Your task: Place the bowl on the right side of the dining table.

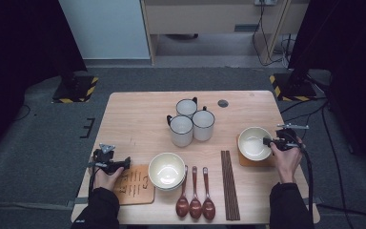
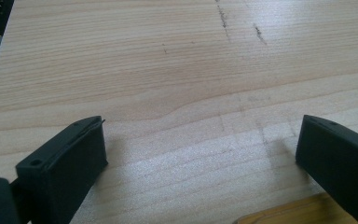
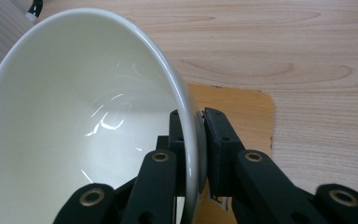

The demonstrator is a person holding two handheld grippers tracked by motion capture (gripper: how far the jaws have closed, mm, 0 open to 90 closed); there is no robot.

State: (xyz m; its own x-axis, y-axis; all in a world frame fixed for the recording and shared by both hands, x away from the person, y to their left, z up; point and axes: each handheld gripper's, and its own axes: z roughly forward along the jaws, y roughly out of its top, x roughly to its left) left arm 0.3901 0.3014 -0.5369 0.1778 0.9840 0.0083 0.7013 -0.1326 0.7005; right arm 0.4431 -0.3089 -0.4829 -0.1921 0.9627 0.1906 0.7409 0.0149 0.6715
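Note:
My right gripper point(image 1: 269, 141) point(image 3: 196, 135) is shut on the rim of a cream bowl point(image 1: 254, 143) point(image 3: 88, 126), one jaw inside and one outside the wall. I hold the bowl tilted just over a brown wooden coaster point(image 1: 268, 161) point(image 3: 235, 109) at the table's right side. My left gripper point(image 1: 124, 163) point(image 2: 200, 154) stands open with nothing between its jaws, low over bare wood at the left, beside a wooden coaster with dark lettering point(image 1: 134, 185) point(image 2: 303, 212). A second cream bowl point(image 1: 167, 170) sits at the front centre.
Three white mugs with dark rims point(image 1: 190, 121) stand at the middle back. Three brown spoons point(image 1: 195, 195) and dark chopsticks point(image 1: 229, 183) lie at the front edge. A small dark disc point(image 1: 223, 103) sits near the far edge of the table point(image 1: 138, 119).

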